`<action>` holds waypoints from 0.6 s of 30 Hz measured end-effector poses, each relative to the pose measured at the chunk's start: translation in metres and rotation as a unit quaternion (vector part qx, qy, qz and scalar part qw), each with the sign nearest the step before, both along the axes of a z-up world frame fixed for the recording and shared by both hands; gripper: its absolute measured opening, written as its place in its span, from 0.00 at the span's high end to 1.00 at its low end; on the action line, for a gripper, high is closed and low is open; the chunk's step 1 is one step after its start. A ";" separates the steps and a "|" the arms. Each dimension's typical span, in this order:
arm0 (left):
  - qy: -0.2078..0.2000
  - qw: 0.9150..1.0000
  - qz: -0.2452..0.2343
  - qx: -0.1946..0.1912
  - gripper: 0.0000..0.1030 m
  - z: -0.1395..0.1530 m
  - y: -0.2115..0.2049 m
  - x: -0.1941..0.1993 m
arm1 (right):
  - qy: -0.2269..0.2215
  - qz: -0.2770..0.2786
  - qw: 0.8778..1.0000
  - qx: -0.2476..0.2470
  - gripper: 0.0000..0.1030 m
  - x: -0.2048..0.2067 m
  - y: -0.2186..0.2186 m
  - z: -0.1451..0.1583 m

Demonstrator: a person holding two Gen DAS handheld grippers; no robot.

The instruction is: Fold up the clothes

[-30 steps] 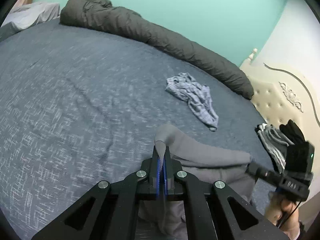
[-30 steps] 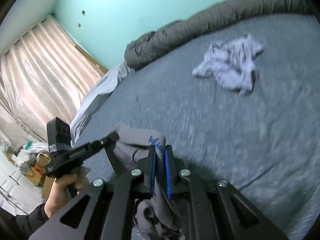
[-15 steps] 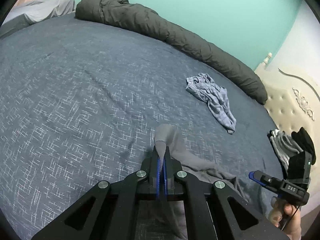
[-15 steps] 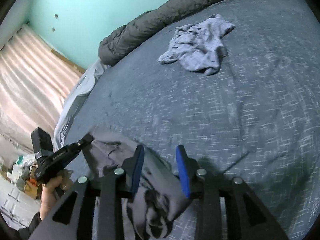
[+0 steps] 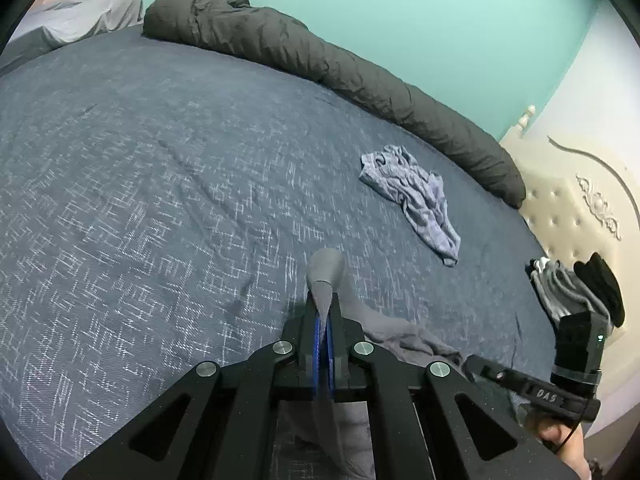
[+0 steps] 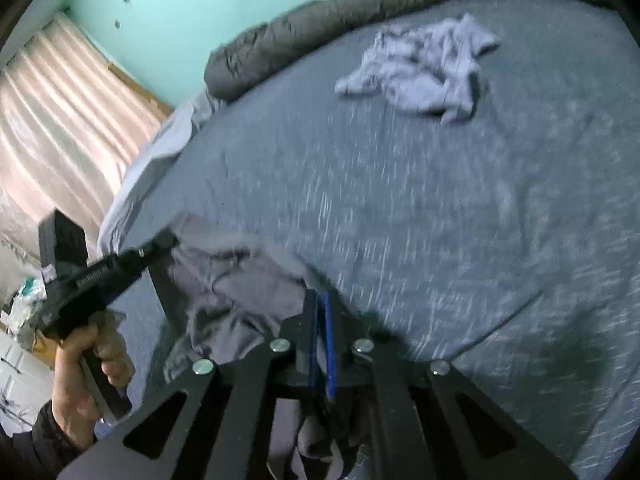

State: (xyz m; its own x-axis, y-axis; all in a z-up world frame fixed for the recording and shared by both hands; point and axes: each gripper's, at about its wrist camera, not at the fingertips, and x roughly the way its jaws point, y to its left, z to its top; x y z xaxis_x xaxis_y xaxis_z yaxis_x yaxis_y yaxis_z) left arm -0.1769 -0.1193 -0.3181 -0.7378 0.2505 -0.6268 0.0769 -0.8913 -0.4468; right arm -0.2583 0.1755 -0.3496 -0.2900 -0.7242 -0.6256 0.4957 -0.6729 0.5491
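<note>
Two grippers work one soft grey garment (image 5: 404, 338) at the near edge of a blue, flecked bed (image 5: 168, 168): the left gripper (image 5: 323, 320) is clamped on a bunched fold, while the right gripper (image 6: 320, 320) looks nearly closed, blurred, and whether it has cloth cannot be told. With the limp fabric rumpled and one grip doubtful, spreading it could let a corner slip and leave it twisted. Farther off lie a crumpled pale garment (image 5: 412, 196) mid-bed and a puffy dark duvet (image 5: 328, 60) rolled along the far edge.
</note>
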 end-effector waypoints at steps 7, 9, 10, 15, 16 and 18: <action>0.033 0.999 -0.014 0.008 0.98 0.030 0.012 0.013 | 0.045 -0.021 0.998 -0.035 0.99 0.006 0.023 0.042; 0.038 0.999 -0.019 0.007 0.98 0.034 0.018 0.020 | 0.022 -0.011 0.999 -0.022 0.97 0.007 0.016 0.035; 0.039 0.999 -0.021 0.007 0.98 0.035 0.020 0.023 | 0.012 -0.012 1.000 -0.011 0.85 0.009 0.012 0.030; 0.036 0.999 -0.014 0.011 0.98 0.031 0.015 0.039 | -0.022 -0.005 0.999 0.034 0.43 0.006 -0.007 0.009; 0.036 0.999 -0.012 0.012 0.98 0.030 0.013 0.042 | -0.033 -0.007 0.999 0.036 0.43 0.002 -0.010 0.006; 0.034 0.999 -0.006 0.024 0.98 0.027 0.008 0.045 | -0.041 0.001 0.998 0.038 0.54 -0.005 -0.017 0.001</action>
